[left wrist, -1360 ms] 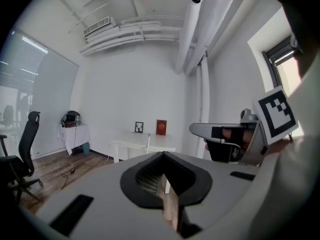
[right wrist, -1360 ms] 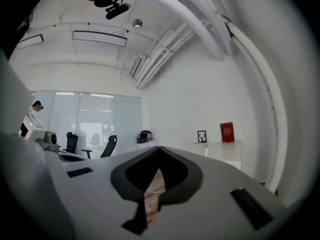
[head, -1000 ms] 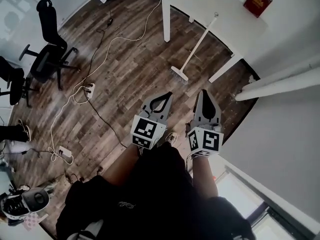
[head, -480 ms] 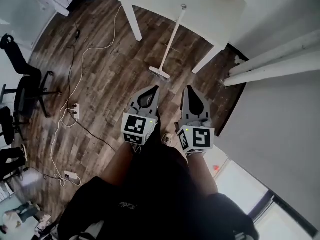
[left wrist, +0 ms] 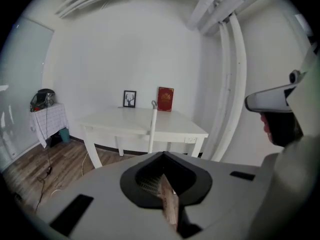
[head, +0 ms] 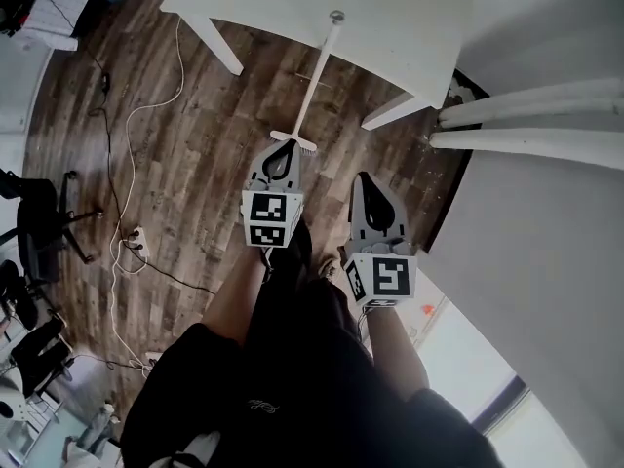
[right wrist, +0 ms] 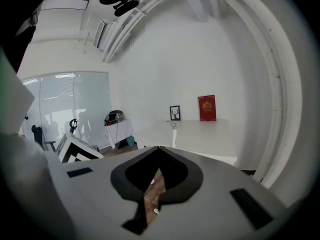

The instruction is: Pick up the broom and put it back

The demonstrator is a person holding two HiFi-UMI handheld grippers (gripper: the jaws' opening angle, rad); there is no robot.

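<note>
The broom has a white handle that leans against the front edge of the white table, with its brush head on the wooden floor. My left gripper is shut and empty, and its tip is just short of the brush head. In the left gripper view the handle rises right above the closed jaws, and bristles show through the opening in the jaws. My right gripper is further back and to the right, shut and empty. The right gripper view shows the broom handle in front of the table.
White cables and a power strip lie on the floor at left, near an office chair. White pipes run along the wall at right. A red book and a small picture frame stand on the table.
Both grippers have moved forward and down toward the table and broom. The left one has moved ahead of the right and now reaches the brush head. Both stayed shut.
</note>
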